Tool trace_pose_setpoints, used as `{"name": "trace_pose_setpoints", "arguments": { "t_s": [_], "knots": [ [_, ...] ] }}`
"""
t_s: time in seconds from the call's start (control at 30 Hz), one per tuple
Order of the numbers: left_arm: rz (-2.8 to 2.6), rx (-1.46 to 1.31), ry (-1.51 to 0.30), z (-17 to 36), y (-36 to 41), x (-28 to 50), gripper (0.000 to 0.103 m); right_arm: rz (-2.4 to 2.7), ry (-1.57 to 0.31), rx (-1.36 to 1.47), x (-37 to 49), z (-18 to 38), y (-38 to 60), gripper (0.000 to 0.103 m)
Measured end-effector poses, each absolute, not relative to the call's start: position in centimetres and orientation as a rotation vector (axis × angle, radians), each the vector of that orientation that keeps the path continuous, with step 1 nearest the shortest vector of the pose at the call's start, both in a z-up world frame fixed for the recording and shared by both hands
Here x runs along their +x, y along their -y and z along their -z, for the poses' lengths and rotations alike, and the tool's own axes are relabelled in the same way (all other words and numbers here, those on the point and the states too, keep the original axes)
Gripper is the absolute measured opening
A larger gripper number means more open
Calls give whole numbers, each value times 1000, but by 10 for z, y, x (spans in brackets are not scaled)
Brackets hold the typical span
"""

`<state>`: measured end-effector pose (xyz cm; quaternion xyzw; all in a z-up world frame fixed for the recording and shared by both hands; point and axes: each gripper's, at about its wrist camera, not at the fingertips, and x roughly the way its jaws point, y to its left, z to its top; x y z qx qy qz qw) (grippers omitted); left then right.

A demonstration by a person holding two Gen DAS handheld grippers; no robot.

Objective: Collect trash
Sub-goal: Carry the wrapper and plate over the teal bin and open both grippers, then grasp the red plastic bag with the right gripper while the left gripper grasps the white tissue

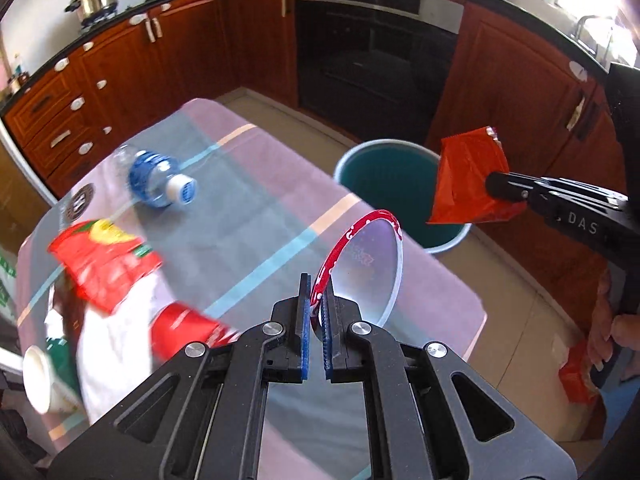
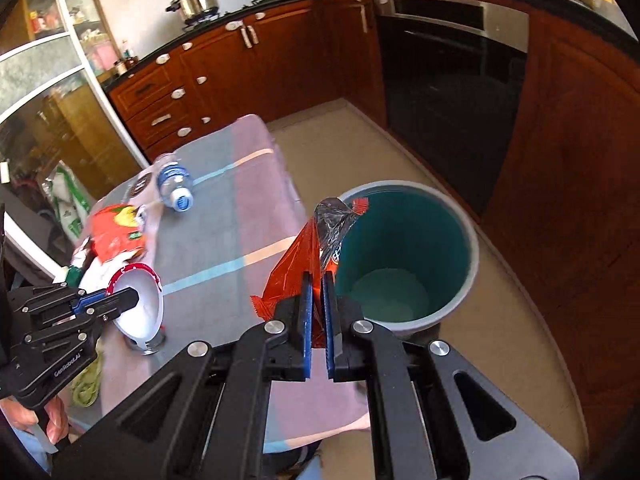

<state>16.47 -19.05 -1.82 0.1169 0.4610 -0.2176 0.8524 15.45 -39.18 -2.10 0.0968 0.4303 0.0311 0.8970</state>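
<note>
My left gripper (image 1: 316, 296) is shut on the rim of a white paper bowl with a red edge (image 1: 366, 256) and holds it above the table; it also shows in the right wrist view (image 2: 140, 304). My right gripper (image 2: 316, 292) is shut on an orange snack wrapper (image 2: 298, 268) at the near left rim of the teal trash bin (image 2: 472, 248). The left wrist view shows that wrapper (image 1: 468, 176) over the bin (image 1: 384, 172). A blue-labelled plastic bottle (image 1: 160, 178) and a red-and-white wrapper (image 1: 104, 264) lie on the table.
The table has a pink and grey striped cloth (image 1: 256, 208). A white paper cup (image 1: 44, 380) lies at its near left edge. Wooden kitchen cabinets (image 1: 132, 64) and a black oven (image 1: 376, 52) stand behind. The bin stands on a tiled floor (image 2: 512, 320).
</note>
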Motion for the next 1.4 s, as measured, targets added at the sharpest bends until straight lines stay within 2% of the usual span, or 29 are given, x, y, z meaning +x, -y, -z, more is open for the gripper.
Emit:
{"name": "trace_pose_setpoints", "arguments": {
  "t_s": [0.17,0.3,0.4,0.43,0.47,0.5,0.53,0.6,0.63,0.73,0.8,1.03,1.13,1.4],
  "knots": [
    [548,312,-1008,48,276,211,5,10,-993,198,198,58,443,5],
    [566,300,-1086,81,313,248,7,9,-1082,221,223,90,466,6],
    [559,301,-1138,100,327,265,9,21,-1122,236,235,106,476,16],
    [555,307,-1144,103,328,267,18,17,-1131,246,238,110,479,32],
    [541,316,-1143,105,329,269,27,16,-1134,260,240,112,481,54],
    [524,326,-1132,106,329,270,50,23,-1130,265,240,113,485,62],
    [509,331,-1113,105,329,270,61,31,-1121,265,240,113,486,67],
    [498,326,-1100,103,327,271,64,32,-1105,269,242,111,487,71],
    [501,318,-1108,102,326,272,66,38,-1103,274,242,111,488,78],
    [488,306,-1111,96,317,272,70,63,-1095,283,239,108,488,80],
    [485,289,-1113,90,315,267,71,79,-1103,277,236,105,485,85],
    [462,217,-1085,64,282,248,79,76,-1087,228,222,82,462,86],
    [437,202,-1062,49,264,237,81,49,-1066,208,211,66,445,90],
    [342,153,-983,12,179,198,93,-57,-1013,157,188,31,384,91]
  ]
}}
